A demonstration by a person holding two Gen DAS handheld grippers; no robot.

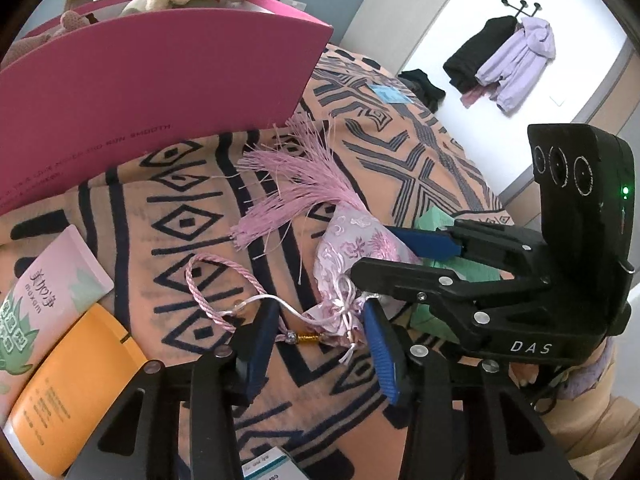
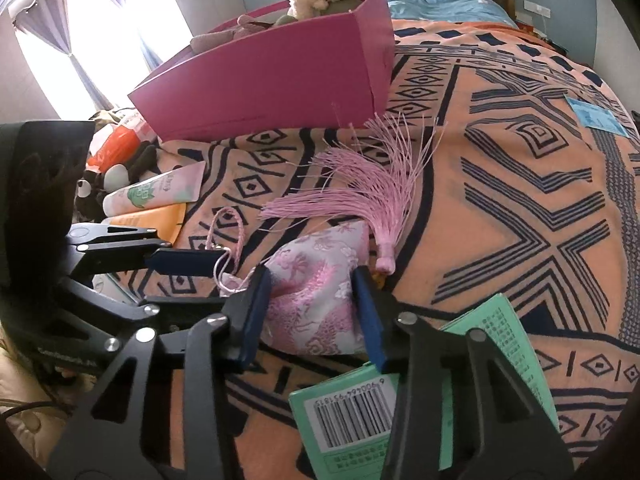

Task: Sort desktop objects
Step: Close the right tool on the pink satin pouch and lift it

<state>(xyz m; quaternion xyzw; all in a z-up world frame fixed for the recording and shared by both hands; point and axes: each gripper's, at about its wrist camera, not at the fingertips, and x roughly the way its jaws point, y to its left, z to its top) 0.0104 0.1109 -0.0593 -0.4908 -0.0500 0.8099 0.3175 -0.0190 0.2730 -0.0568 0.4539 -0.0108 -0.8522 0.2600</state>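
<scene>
Where legible, pink tube [image 1: 52,292] reads "maxam"; right gripper [image 1: 396,276] "DAS".

Left gripper [image 1: 320,344] straddles the tied neck of the pink sachet [image 1: 352,252], its ribbon and gold bead between the blue fingers [image 1: 382,356]. Right gripper [image 1: 396,258] comes in from three o'clock over the sachet's body. Tassel [image 1: 296,188] fans toward eleven, pink box [image 1: 160,80] beyond. Tubes [image 1: 60,320] at eight o'clock on the bed [image 1: 420,148].
</scene>
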